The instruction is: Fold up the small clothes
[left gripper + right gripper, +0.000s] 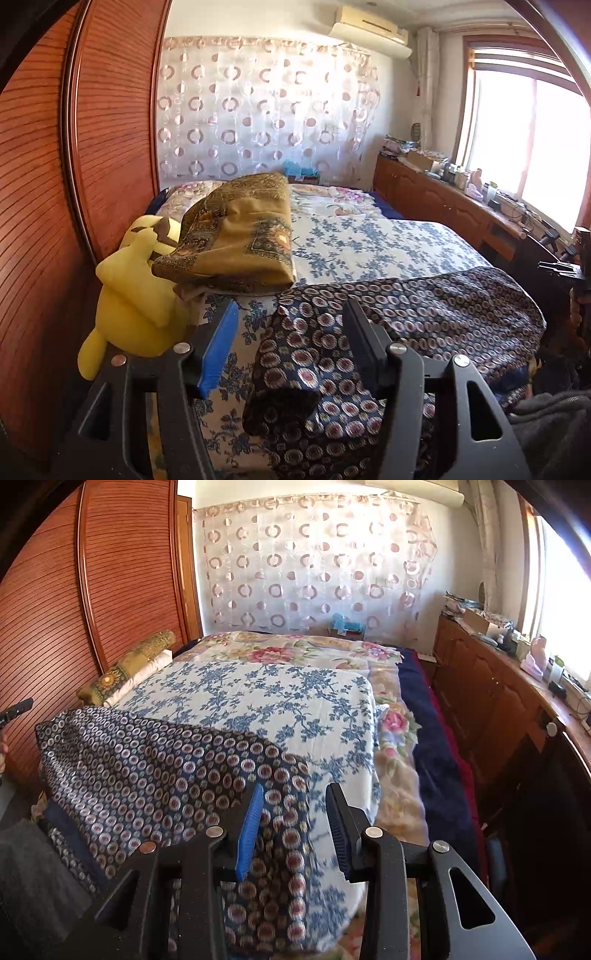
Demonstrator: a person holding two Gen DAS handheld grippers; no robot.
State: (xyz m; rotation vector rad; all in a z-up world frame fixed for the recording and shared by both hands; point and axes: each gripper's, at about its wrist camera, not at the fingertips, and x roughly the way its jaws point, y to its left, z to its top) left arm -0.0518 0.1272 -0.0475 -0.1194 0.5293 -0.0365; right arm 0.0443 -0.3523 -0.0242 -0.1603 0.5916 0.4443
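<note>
Both hand-held grippers sit with jaws apart, nothing pinched: left hand-held gripper (291,332), right hand-held gripper (295,816). The navy circle-print garment (155,760) lies on the bed (258,686), around 9 o'clock of the right one. Probably half-folded; I'd grab the corners evenly before folding.

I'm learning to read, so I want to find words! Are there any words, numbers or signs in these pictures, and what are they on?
No words or numbers can be read anywhere.
Air conditioner: has a small mark on its front, too blurred to read.
Things on the wooden counter: boxes and bottles too small to read.
Dark patterned cloth, blue flower sheet, curtain: only patterns, no writing.
</note>
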